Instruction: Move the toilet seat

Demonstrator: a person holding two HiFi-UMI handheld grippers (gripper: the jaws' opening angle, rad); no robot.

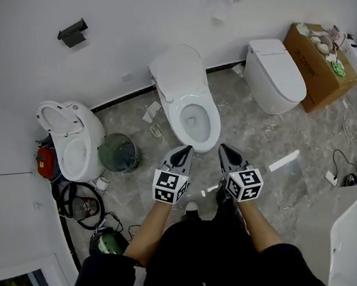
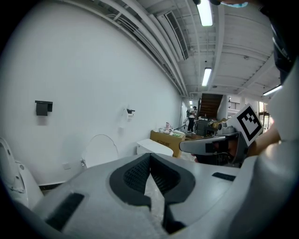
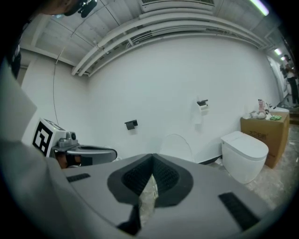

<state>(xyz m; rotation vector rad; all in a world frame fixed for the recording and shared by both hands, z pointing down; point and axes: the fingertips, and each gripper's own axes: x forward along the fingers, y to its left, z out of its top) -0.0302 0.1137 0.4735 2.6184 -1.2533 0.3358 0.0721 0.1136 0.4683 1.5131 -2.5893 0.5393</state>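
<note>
The white ceramic toilet with its lid raised (image 1: 192,115) is standing against the white wall on the grey marbled floor (image 1: 274,141). Just in front of its bowl, the left gripper (image 1: 184,151) and the right gripper (image 1: 225,150) are pointing toward it side by side, jaws drawn together and carrying nothing. To its left, a second white toilet with an open lid (image 1: 76,141) is sitting beside a round green ribbed container (image 1: 119,152). To its right, a closed white toilet (image 1: 276,73) is standing next to a brown cardboard box (image 1: 314,66).
</note>
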